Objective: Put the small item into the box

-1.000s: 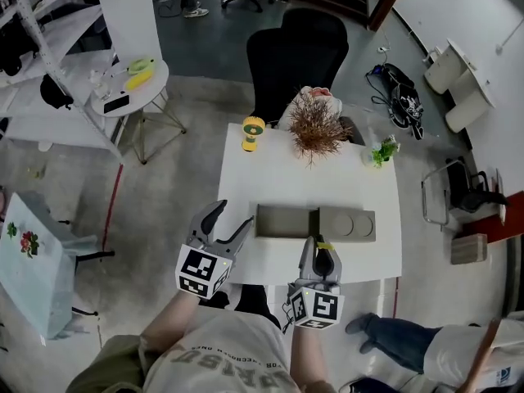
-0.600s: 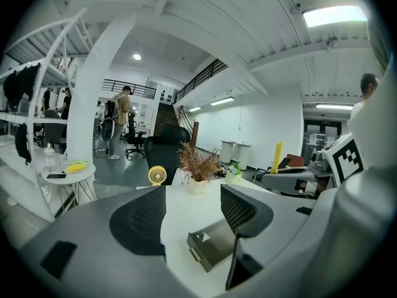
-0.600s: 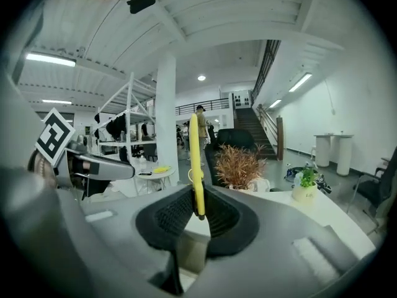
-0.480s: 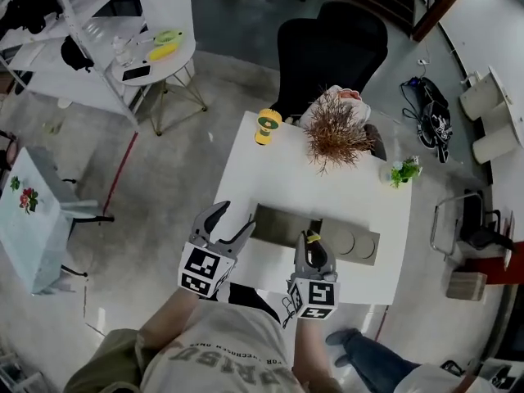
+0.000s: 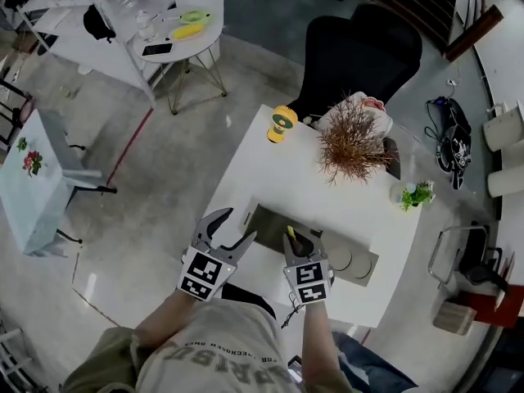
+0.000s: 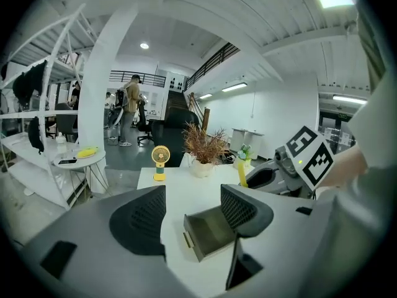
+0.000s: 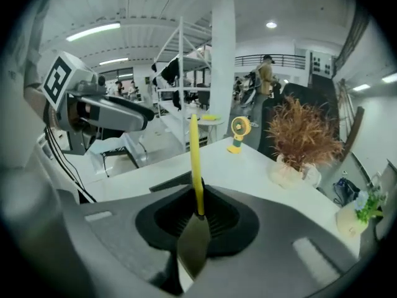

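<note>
Right gripper point(image 7: 198, 215): ribbed jaws pinched a slim yellow stick point(image 7: 196, 160). Left gripper point(image 6: 192, 211): jaws stood apart, empty, near the rectangular grey box point(image 6: 209, 233).

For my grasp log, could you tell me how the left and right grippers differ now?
The left gripper is open and empty; the right gripper is shut on a thin yellow stick. The left gripper hangs beside the grey box's end; the right gripper is at the box's near edge. Both carry marker cubes.
</note>
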A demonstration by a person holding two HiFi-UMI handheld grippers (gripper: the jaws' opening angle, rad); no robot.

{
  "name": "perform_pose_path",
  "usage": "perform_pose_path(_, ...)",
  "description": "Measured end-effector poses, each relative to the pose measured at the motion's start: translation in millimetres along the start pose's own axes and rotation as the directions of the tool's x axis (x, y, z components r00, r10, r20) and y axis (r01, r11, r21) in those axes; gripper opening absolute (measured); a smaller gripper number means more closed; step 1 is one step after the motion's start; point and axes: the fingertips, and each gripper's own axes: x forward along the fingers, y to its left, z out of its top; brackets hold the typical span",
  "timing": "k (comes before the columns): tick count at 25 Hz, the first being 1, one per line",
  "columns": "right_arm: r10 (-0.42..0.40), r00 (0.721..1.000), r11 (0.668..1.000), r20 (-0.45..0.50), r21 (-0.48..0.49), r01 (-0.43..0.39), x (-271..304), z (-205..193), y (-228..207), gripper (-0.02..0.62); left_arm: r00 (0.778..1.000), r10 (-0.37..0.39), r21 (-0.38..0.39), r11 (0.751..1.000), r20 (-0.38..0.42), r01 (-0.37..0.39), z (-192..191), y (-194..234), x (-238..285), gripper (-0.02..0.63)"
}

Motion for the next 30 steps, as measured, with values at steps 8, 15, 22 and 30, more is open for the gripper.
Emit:
perform_pose_path(8,0.192,0.944,0.955,-0.270,-0.172,-0.244,44.8,-38.6,16.6,0.048,0.999,0.038,-0.022,0.999,-0.034,-0.038,-13.7,-1.9,4.7,0.267)
perform_pose_path(15,0.272,0.835,0.908,-0.478,-0.160,-0.387,64.1,-74.8,25.5,0.048,0.997,0.053,-0.040,0.998,-0.059,-0.056,-22.8,0.7,7.8,0.267)
perform_pose_path(22,0.282,0.739,0.878,-0.611,-0.147,-0.456,73.4,-91.9,24.0,0.048,0.996,0.060,-0.049,0.997,-0.063,-0.063,-26.8,7.7,7.7,0.267)
perform_pose_path(30,0.318,0.588,0.849,-0.744,-0.053,-0.526,66.2,-111.0,37.5,0.048,0.996,0.055,-0.056,0.997,-0.073,-0.059,-30.1,11.2,5.3,0.267)
